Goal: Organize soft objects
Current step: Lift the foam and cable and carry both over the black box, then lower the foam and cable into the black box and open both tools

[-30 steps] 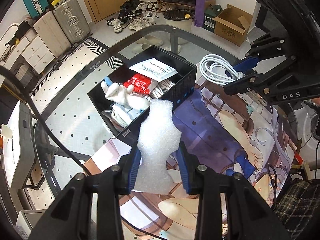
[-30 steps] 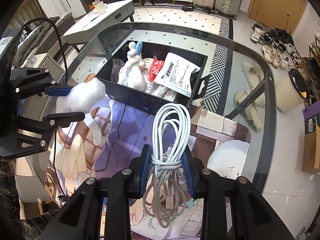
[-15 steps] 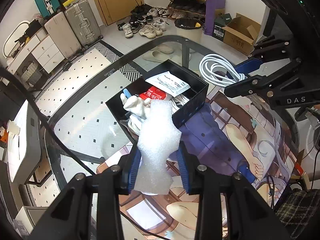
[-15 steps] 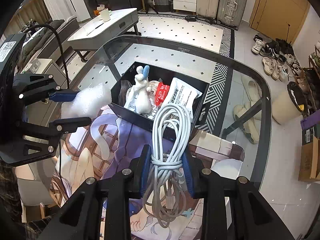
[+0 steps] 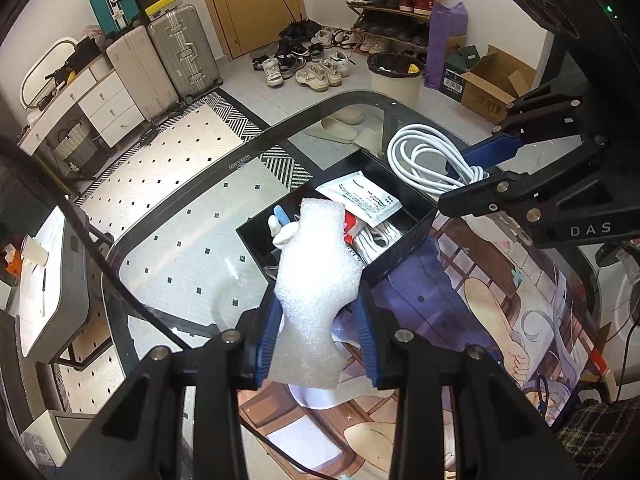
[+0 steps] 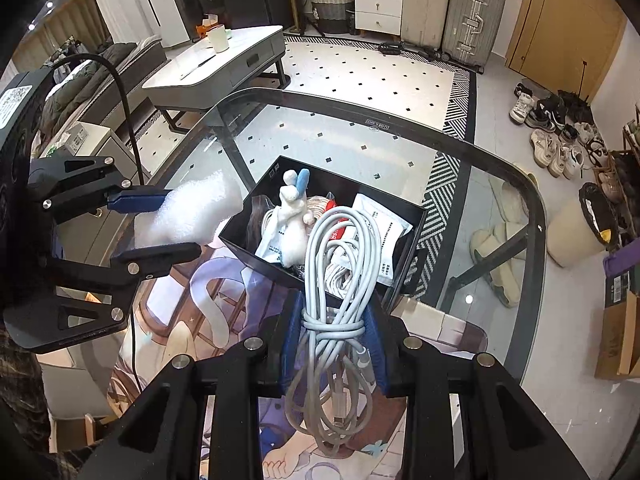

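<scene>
My left gripper (image 5: 318, 334) is shut on a white foam sheet (image 5: 316, 292) and holds it above the near left corner of a black box (image 5: 404, 258). My right gripper (image 6: 334, 340) is shut on a coiled white cable (image 6: 340, 272), held above the box's (image 6: 276, 270) near edge. The box holds a white plush toy (image 6: 294, 216), a white packet (image 6: 386, 228), a red packet (image 6: 340, 232) and more cable. The left gripper (image 6: 156, 224) with the foam (image 6: 188, 216) shows at left in the right wrist view; the right gripper (image 5: 476, 174) with the cable (image 5: 424, 156) shows at right in the left wrist view.
The box stands on a glass table (image 6: 360, 136) beside a printed anime mat (image 5: 480, 300). Around the table are a white side table (image 6: 224, 68), suitcases (image 5: 176, 52), shoes (image 5: 308, 68), a bin (image 6: 580, 224) and cardboard boxes (image 5: 488, 92).
Both grippers have risen and pulled back from the box, each still holding its object. The box now looks smaller and farther off in both views.
</scene>
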The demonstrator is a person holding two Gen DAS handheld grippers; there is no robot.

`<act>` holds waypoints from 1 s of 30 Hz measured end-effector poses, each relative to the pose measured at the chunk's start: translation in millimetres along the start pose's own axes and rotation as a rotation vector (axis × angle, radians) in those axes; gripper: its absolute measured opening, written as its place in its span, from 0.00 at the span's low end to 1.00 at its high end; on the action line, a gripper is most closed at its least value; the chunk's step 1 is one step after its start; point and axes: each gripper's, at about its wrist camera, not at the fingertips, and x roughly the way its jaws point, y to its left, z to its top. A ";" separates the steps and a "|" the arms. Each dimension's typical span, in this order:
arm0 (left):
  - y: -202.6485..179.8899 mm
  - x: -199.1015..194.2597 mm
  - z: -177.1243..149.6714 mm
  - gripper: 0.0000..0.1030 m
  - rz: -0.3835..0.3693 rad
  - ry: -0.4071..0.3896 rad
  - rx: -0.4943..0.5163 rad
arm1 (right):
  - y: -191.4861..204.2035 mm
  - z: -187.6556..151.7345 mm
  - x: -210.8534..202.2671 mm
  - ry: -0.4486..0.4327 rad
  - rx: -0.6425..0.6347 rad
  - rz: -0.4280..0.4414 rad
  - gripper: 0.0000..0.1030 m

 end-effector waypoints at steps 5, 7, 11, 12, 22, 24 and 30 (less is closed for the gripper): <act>2.6 0.8 5.5 0.33 -0.001 -0.003 0.002 | -3.2 5.5 3.3 0.000 0.000 0.007 0.30; 2.3 3.4 8.0 0.33 0.000 0.001 0.005 | -3.4 8.6 5.3 0.001 0.000 0.007 0.30; 5.4 8.4 12.7 0.33 0.000 0.004 0.002 | -7.5 17.0 6.4 -0.003 0.000 0.012 0.30; 6.5 9.5 14.2 0.33 0.001 0.005 0.000 | -8.4 18.6 6.8 -0.004 0.001 0.015 0.30; 18.7 28.7 25.0 0.33 0.011 0.011 -0.025 | -19.0 34.9 25.3 0.006 0.009 0.035 0.30; 20.1 34.5 27.3 0.33 0.006 0.016 -0.030 | -22.3 37.8 31.3 0.012 0.010 0.039 0.30; 25.7 53.9 30.2 0.33 -0.006 0.034 -0.044 | -32.5 47.5 50.9 0.029 0.016 0.055 0.30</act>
